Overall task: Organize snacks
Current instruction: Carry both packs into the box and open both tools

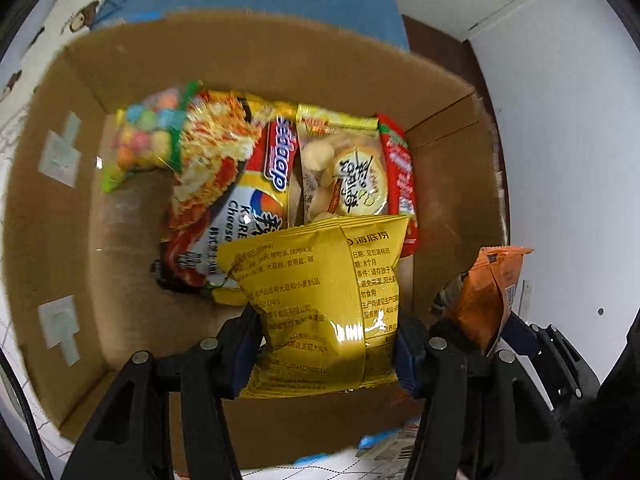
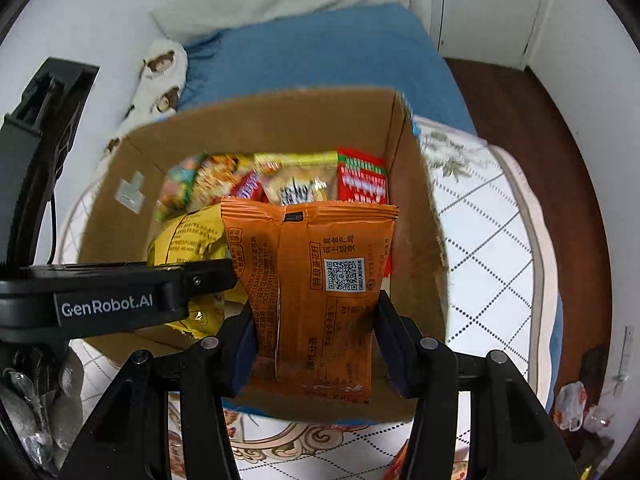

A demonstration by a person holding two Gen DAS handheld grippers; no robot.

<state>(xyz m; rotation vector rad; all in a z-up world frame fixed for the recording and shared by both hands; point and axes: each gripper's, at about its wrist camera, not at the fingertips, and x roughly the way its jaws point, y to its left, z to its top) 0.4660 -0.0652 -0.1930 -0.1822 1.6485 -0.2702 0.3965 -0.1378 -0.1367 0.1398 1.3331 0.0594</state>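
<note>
An open cardboard box [image 1: 48, 208] [image 2: 424, 240] holds several snack packets along its far side: a candy bag [image 1: 148, 136], a noodle pack [image 1: 224, 184], a clear-window snack pack [image 1: 344, 168] and a red pack [image 1: 400, 176]. My left gripper [image 1: 324, 344] is shut on a yellow snack bag [image 1: 320, 288] and holds it over the box's near part. My right gripper [image 2: 316, 340] is shut on an orange snack packet [image 2: 316, 280], held upright above the box's near right side. The orange packet also shows in the left wrist view [image 1: 484, 292], and the yellow bag in the right wrist view [image 2: 188, 236].
The box stands on a white patterned quilt [image 2: 492, 232] on a bed with a blue sheet [image 2: 320, 52] and a bear-print pillow [image 2: 160, 76]. White walls [image 1: 560, 160] and a dark wooden floor [image 2: 532, 128] lie to the right. Crumpled wrappers [image 2: 572, 404] lie on the floor.
</note>
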